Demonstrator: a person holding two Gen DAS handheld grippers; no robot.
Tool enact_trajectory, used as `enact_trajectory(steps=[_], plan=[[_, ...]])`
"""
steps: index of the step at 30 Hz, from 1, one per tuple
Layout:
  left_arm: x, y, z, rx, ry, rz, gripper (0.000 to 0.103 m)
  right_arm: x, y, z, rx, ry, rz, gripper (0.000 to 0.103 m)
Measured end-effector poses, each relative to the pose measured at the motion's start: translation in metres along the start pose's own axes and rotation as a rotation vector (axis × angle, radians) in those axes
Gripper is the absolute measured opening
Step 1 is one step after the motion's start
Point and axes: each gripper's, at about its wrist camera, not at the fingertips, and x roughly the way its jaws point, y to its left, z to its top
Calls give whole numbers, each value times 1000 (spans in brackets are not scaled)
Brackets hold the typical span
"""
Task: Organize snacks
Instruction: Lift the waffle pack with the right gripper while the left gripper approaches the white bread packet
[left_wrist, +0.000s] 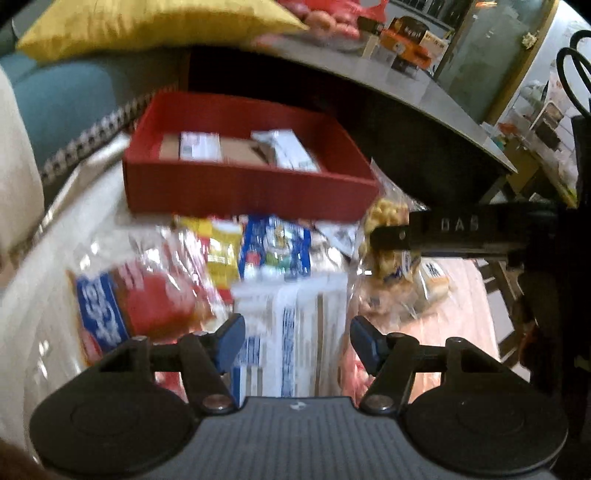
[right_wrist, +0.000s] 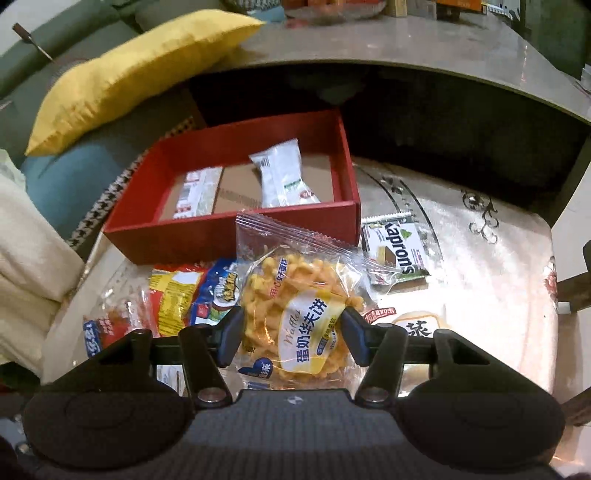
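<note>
Right gripper (right_wrist: 292, 338) partly open, waffle packet (right_wrist: 295, 314) pinched between pads, top flap sticking up past jaws. Left gripper (left_wrist: 297, 341) partly open too, white-and-blue packet (left_wrist: 291, 332) seen between jaws, but grip can't be told, way too blurry. Red box (right_wrist: 229, 236) sits beyond both jaws, two white packets (right_wrist: 282, 179) laid inside. Kaprons packet (right_wrist: 397, 249) spotted ahead-right of right jaws.

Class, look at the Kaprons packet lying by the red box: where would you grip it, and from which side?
The Kaprons packet lies flat, so probably come from above and pinch its crimped near edge, the side facing the camera. The red box crowds its far-left side.
</note>
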Motion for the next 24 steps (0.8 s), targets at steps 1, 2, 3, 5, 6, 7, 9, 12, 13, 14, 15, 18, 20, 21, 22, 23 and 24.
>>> enact_trajectory(steps=[1, 2, 3, 5, 6, 7, 9, 12, 13, 14, 15, 18, 20, 21, 22, 23, 24], plan=[[1, -1, 2, 10, -8, 15, 56, -1, -1, -1, 7, -11, 3, 64], [3, -2, 3, 15, -8, 23, 54, -1, -4, -2, 21, -20, 13, 64], [4, -1, 4, 15, -7, 25, 52, -1, -5, -3, 33, -29, 23, 64], [5, 0, 6, 17, -3, 32, 51, -1, -10, -3, 49, -41, 40, 64], [7, 2, 5, 17, 6, 42, 51, 1, -13, -2, 56, -38, 48, 64], [9, 2, 3, 9, 18, 40, 52, 3, -16, -2, 60, -33, 48, 64], [16, 8, -4, -40, 73, 4, 57, 8, -20, -3, 66, -21, 59, 64], [31, 11, -15, -122, 147, -8, 66, 17, -23, -2, 64, 3, 59, 63], [33, 7, -17, -112, 142, 4, 70, 17, -23, -3, 59, 8, 57, 63], [36, 2, -17, -95, 145, 18, 75, 18, -23, -4, 51, 8, 48, 63], [38, -3, -16, -78, 155, 27, 78, 17, -23, -5, 45, 8, 45, 63], [46, -22, -21, 8, 177, 68, 88, 14, -26, -7, 48, 5, 51, 63], [51, -28, -24, 44, 170, 111, 89, 13, -27, -6, 49, 3, 55, 63], [53, -28, -25, 54, 167, 129, 88, 13, -28, -6, 52, 4, 57, 63], [52, -29, -26, 65, 163, 147, 81, 13, -28, -6, 55, 4, 58, 63], [49, -29, -28, 74, 154, 166, 72, 13, -28, -6, 54, 4, 59, 63], [46, -28, -29, 81, 148, 182, 62, 12, -28, -6, 54, 4, 61, 63]])
